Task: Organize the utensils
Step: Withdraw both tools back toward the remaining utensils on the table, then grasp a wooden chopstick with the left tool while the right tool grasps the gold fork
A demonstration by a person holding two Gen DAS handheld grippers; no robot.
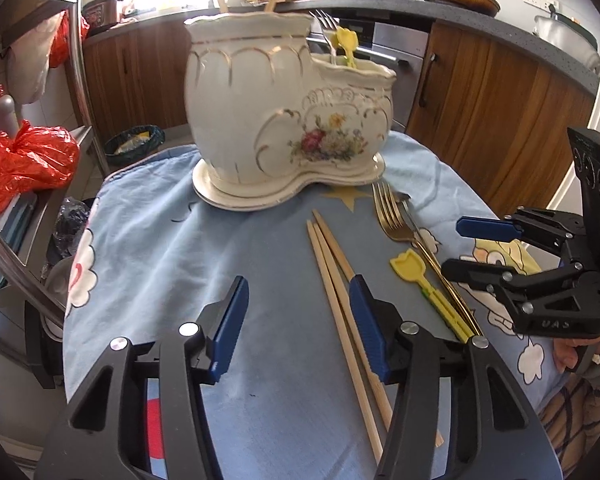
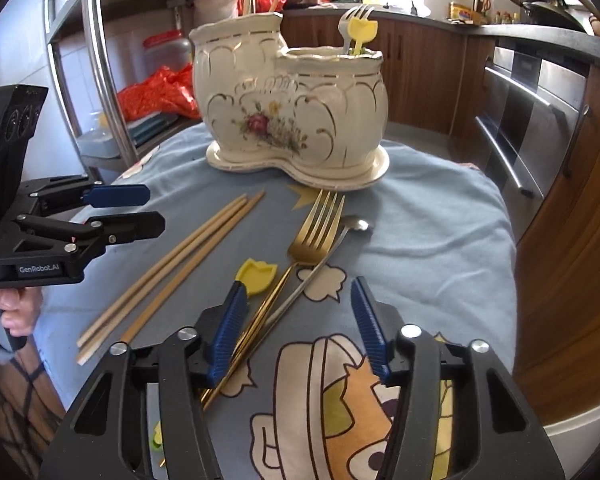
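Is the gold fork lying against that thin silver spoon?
Touching. In the right wrist view the silver spoon's handle crosses right beside the gold fork's head, with no cloth visible between them.

We see a glossy cream ceramic holder [image 1: 260,120], matt wooden chopsticks [image 1: 340,280], a shiny gold metal fork [image 2: 312,236] and a soft blue cloth [image 1: 160,240].

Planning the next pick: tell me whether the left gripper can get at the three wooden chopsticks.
Probably yes: the left gripper is open over bare blue cloth, the wooden chopsticks lie loose beside its right finger, nothing on them.
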